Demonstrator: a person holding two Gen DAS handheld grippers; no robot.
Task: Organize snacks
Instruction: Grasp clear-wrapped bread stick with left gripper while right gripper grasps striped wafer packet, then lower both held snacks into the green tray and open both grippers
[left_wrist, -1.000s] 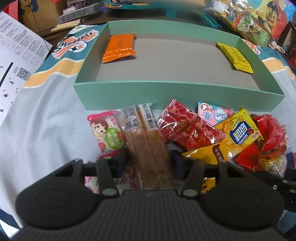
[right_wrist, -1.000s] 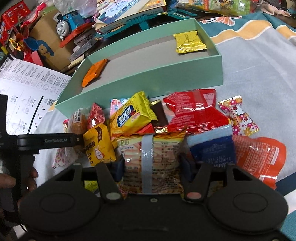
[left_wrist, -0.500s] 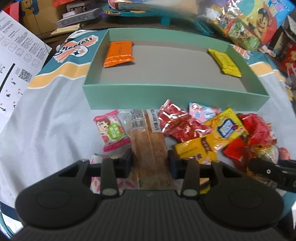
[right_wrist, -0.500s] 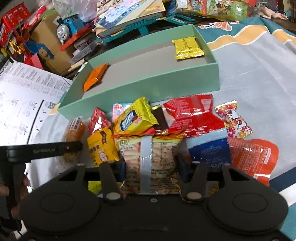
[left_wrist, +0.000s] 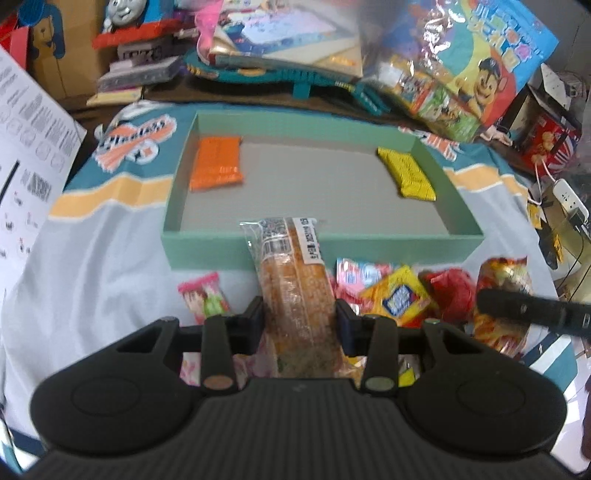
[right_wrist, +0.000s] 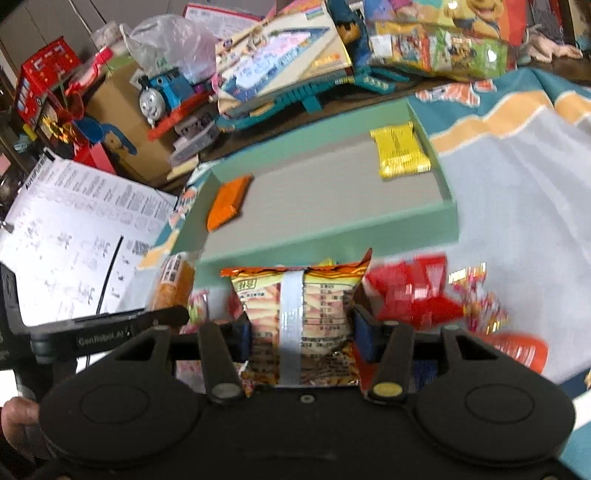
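Observation:
My left gripper (left_wrist: 299, 319) is shut on a long clear-wrapped brown cake bar (left_wrist: 295, 291) and holds it lifted, its tip over the near wall of the green box (left_wrist: 207, 251). My right gripper (right_wrist: 301, 334) is shut on an orange striped snack bag (right_wrist: 299, 314), lifted before the box's near wall (right_wrist: 332, 240). An orange packet (left_wrist: 218, 164) lies at the box's far left and a yellow packet (left_wrist: 408, 173) at its far right. Loose snacks (left_wrist: 399, 295) lie on the cloth in front of the box.
A printed sheet (right_wrist: 74, 236) lies to the left. Toys, books and a Thomas train (right_wrist: 162, 92) crowd the area behind the box. The right gripper's arm (left_wrist: 532, 312) shows at right in the left wrist view. A pink candy (left_wrist: 205, 299) lies left of the bar.
Both grippers have risen off the pile with their snacks and moved toward the box. The cake bar and the striped bag are now off the cloth.

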